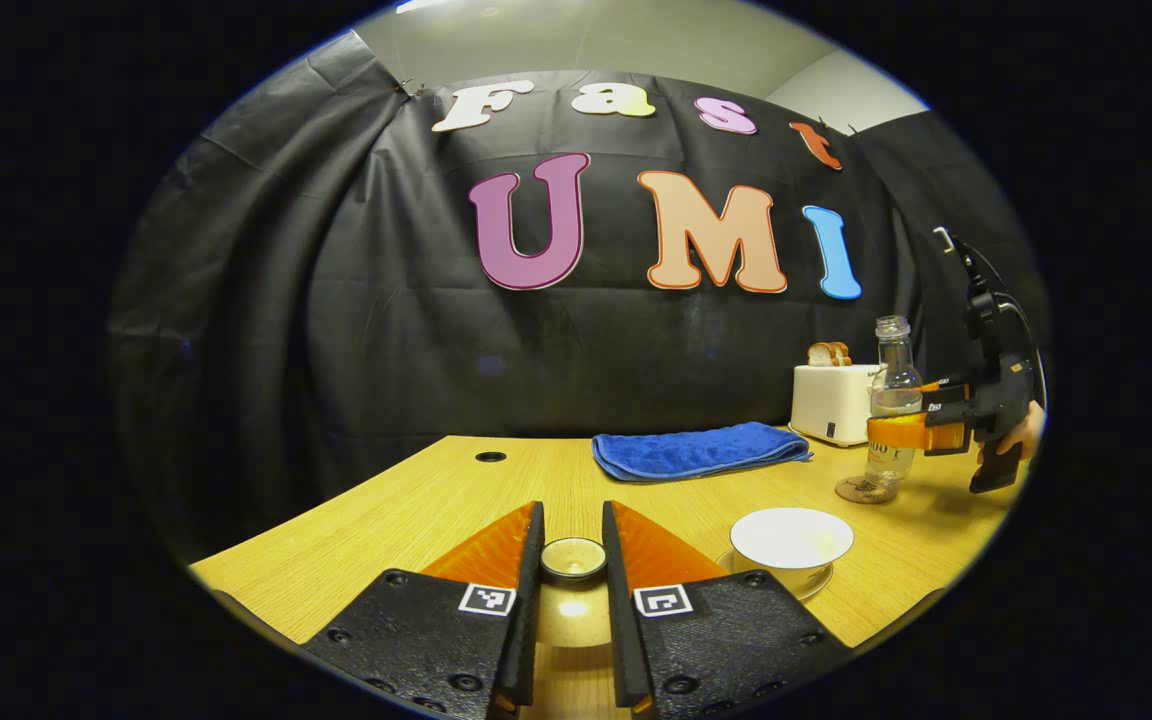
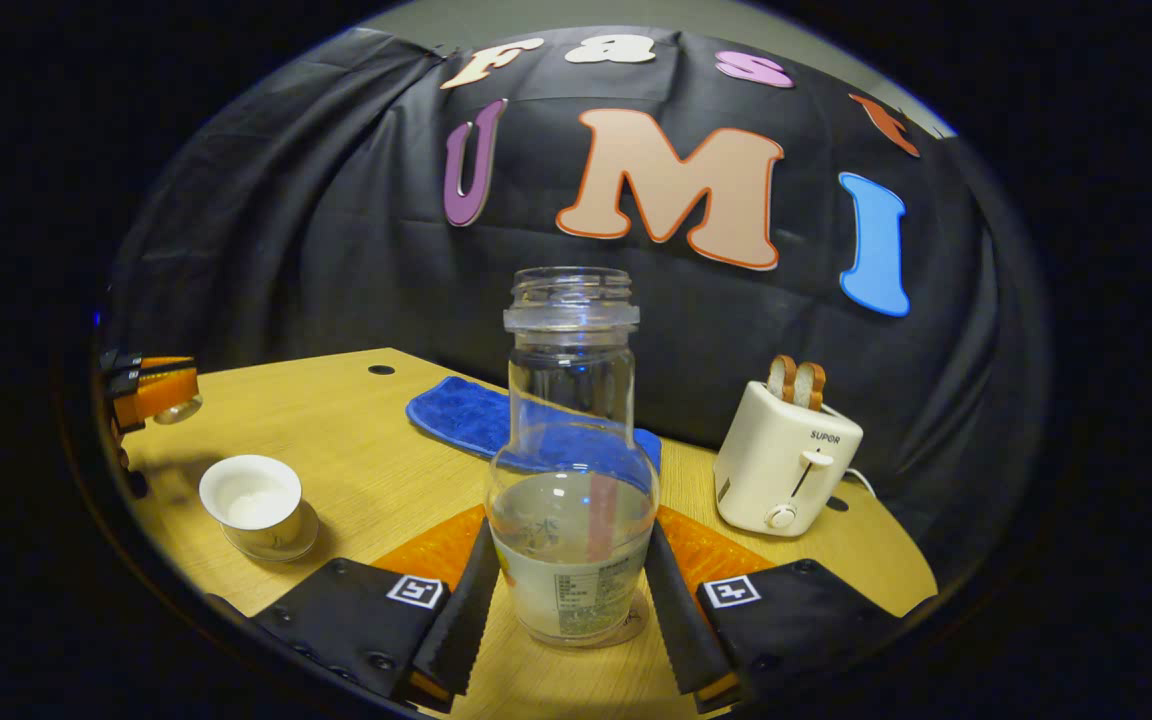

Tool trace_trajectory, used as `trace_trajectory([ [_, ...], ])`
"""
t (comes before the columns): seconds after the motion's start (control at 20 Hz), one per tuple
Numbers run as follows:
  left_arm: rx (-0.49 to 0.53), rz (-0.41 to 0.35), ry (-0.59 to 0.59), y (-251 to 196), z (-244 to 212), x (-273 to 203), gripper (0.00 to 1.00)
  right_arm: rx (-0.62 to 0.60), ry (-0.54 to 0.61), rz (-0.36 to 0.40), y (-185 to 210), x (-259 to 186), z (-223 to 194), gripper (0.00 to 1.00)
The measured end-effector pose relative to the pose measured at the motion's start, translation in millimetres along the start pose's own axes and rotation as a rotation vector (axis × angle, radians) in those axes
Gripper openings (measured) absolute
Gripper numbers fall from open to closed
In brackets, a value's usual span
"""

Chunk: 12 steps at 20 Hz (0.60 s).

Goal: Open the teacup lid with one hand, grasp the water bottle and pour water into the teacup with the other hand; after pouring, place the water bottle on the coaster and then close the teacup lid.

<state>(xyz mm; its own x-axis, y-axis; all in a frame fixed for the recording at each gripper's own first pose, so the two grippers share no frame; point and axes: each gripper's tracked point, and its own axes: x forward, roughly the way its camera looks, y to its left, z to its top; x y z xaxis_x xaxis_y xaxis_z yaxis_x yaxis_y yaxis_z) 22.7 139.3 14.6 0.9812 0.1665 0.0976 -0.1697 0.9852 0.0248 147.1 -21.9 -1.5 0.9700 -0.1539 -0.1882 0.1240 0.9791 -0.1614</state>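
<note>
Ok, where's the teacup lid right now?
In the left gripper view, the small round teacup lid sits between the left tool's fingers, lifted off the open white teacup, which stands just to its right on the wooden table.

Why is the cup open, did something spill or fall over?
Nothing spilled. The cup sits upright and open because the left gripper holds its lid up off it. The bottle stands upright on its coaster between the right gripper's fingers. The table looks dry.
</note>
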Motion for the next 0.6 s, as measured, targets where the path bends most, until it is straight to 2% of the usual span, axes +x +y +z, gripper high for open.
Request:
trace_trajectory([
  [0.1, 0.000, 0.001, 0.000, 1, 0, 0, 0.29, 0.056, 0.011, 0.001, -5, 7, -5, 0.77],
  [0.2, 0.000, 0.001, 0.000, 0, 0, 0, 0.29, 0.076, 0.026, -0.010, -12, 12, -12, 0.80],
  [0.6, 0.000, 0.001, 0.000, 0, 0, 1, 0.29, 0.082, 0.029, -0.002, -15, 23, -20, 0.80],
])
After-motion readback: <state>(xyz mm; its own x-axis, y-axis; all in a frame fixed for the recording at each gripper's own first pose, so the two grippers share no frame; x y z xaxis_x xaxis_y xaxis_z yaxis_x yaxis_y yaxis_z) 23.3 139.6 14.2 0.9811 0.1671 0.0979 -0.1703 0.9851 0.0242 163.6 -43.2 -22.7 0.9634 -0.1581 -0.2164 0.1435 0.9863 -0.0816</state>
